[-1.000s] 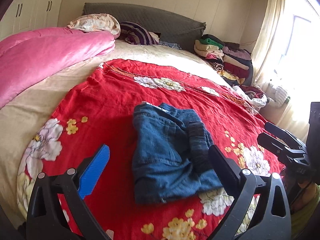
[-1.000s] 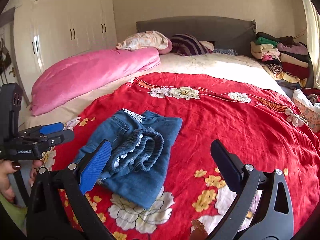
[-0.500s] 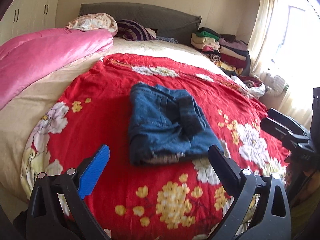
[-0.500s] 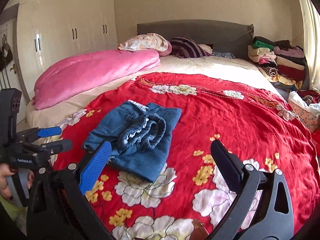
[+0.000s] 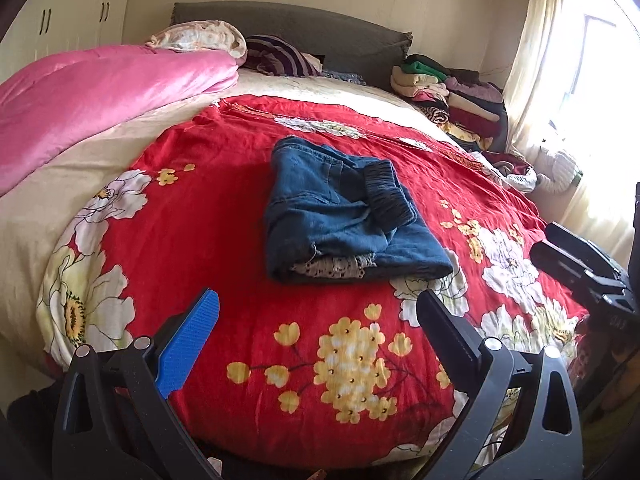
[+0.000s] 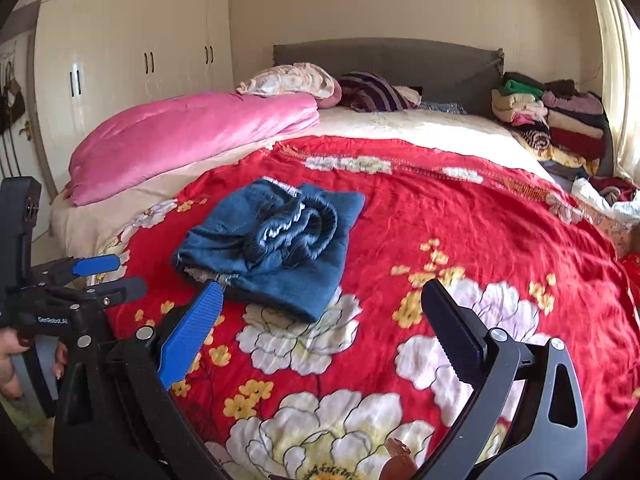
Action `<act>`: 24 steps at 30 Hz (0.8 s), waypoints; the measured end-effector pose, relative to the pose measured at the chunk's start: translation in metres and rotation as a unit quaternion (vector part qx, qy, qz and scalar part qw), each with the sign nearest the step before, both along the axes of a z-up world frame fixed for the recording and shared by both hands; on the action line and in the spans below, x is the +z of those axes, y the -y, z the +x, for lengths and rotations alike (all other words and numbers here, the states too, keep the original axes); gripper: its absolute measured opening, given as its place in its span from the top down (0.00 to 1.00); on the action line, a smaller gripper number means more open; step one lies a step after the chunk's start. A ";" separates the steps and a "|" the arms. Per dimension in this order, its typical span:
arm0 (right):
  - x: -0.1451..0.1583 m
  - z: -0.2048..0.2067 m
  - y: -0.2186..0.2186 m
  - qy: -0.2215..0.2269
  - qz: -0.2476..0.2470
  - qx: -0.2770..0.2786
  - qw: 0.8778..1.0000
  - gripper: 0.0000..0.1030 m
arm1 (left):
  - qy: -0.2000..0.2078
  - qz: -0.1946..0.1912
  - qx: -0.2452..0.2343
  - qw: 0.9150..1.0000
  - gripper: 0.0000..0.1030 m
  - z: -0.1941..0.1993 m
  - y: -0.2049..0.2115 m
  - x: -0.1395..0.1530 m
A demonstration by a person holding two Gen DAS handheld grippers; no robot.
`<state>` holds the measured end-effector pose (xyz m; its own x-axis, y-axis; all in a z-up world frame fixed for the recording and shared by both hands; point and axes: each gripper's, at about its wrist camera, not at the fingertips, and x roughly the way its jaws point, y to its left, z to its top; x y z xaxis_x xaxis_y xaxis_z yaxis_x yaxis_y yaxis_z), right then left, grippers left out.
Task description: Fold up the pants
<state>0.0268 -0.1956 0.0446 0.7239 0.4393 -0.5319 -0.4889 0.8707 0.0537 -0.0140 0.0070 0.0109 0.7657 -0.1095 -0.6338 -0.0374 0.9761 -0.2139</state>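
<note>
The blue denim pants (image 5: 344, 216) lie folded into a compact bundle on the red floral blanket (image 5: 224, 208), with the elastic waistband on top. They also show in the right wrist view (image 6: 276, 248). My left gripper (image 5: 320, 316) is open and empty, held back near the bed's foot edge, apart from the pants. My right gripper (image 6: 324, 312) is open and empty, also back from the pants. Each gripper shows in the other's view, the right one (image 5: 576, 260) and the left one (image 6: 100, 276).
A pink duvet (image 5: 100, 92) lies along the bed's left side, with pillows (image 5: 200, 40) at the grey headboard. Stacks of folded clothes (image 5: 452, 96) stand at the far right of the bed. White wardrobes (image 6: 132, 60) line the left wall.
Both grippers have drawn back from the bed, so the folded pants look smaller and farther away. The pants have not moved. Both grippers stay open.
</note>
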 end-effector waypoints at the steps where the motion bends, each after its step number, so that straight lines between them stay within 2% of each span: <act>1: -0.006 0.000 -0.002 -0.010 -0.002 0.002 1.000 0.09 | -0.004 0.002 -0.002 1.000 0.04 0.000 0.001 -0.002; 8: -0.039 0.012 -0.014 -0.071 -0.022 -0.012 0.997 0.09 | -0.036 0.007 0.003 0.999 0.04 0.008 0.001 -0.017; 24: -0.041 0.015 -0.011 -0.071 -0.017 -0.019 0.997 0.09 | -0.039 0.012 0.006 0.999 0.04 0.009 0.000 -0.017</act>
<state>0.0415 -0.1841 0.0034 0.6555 0.3936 -0.6445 -0.4457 0.8906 0.0906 -0.0049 0.0069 -0.0063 0.7154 -0.0835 -0.6937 -0.0655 0.9805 -0.1855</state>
